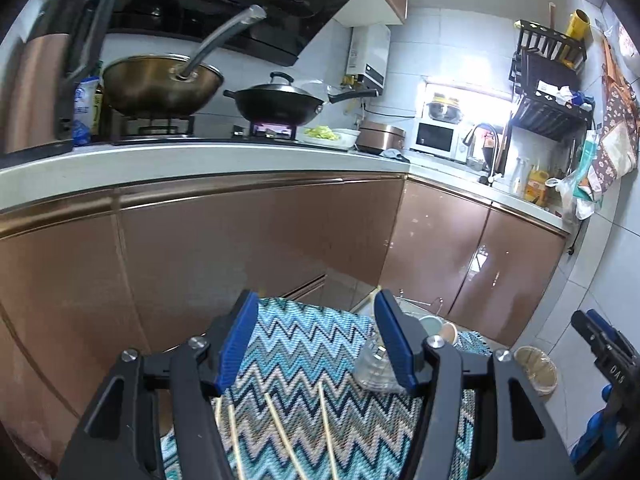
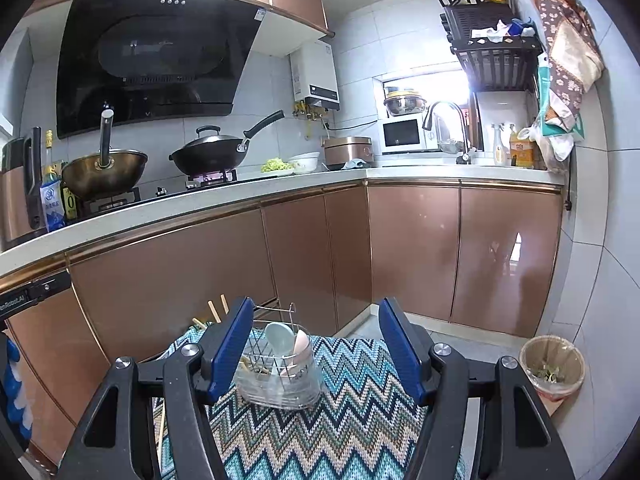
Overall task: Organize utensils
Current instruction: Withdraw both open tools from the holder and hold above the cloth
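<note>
Clearly counted four chopsticks [image 1: 276,420] on zigzag mat [image 1: 312,344], two spoons [image 2: 280,338] in wire caddy [image 2: 280,376]. Held left gripper [image 1: 316,344] and right gripper [image 2: 316,348] half-open, empty, tilted slightly downward.

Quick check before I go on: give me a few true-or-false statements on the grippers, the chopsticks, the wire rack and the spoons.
1. The left gripper holds a chopstick. False: its jaws stand open with nothing between them.
2. Light wooden chopsticks lie loose on the blue zigzag woven mat. True.
3. The wire utensil rack on a clear plastic tray holds a pale blue spoon and a pink spoon. True.
4. The right gripper is shut on the rack. False: its jaws stand open, clear of it.
5. The lined waste bin stands on the mat. False: it stands on the floor beside it.
</note>
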Motion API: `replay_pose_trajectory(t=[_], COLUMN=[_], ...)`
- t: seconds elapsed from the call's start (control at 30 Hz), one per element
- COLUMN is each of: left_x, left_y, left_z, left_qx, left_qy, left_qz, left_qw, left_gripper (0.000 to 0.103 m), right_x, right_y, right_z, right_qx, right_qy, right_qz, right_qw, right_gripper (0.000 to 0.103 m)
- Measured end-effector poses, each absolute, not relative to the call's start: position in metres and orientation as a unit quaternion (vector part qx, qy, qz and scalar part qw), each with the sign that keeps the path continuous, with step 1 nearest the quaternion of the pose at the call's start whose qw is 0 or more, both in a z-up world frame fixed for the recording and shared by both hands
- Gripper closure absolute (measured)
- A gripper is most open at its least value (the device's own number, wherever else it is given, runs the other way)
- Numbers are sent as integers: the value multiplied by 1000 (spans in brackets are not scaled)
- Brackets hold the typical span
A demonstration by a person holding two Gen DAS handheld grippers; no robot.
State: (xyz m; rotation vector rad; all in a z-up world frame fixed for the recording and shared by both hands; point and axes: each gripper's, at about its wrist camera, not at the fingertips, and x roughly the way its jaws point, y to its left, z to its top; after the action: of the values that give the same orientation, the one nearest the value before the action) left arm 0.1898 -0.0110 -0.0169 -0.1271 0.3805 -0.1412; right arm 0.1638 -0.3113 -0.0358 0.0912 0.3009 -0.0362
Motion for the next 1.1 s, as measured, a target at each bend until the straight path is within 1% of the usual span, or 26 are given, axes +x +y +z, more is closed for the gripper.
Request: replay_pose_trajectory(t=[0.4,0.73,1.1], left_x=[137,99,74], left_y=[31,48,59], left_z=[-4,5,-5], left_qx=[-80,-85,-85], left_qy=[191,182,191], left_qz=[-59,-52,-45], left_qw=[977,978,977], left_gripper=[44,44,44], right_x=[120,82,60], right_y=[-307,-302,-296], right_z=[-20,-4,-5], right_qx=[54,53,56], right_qy=[139,116,113], right_qz=[-4,6,16], right_qw=[989,992,992], right_gripper=[40,40,40])
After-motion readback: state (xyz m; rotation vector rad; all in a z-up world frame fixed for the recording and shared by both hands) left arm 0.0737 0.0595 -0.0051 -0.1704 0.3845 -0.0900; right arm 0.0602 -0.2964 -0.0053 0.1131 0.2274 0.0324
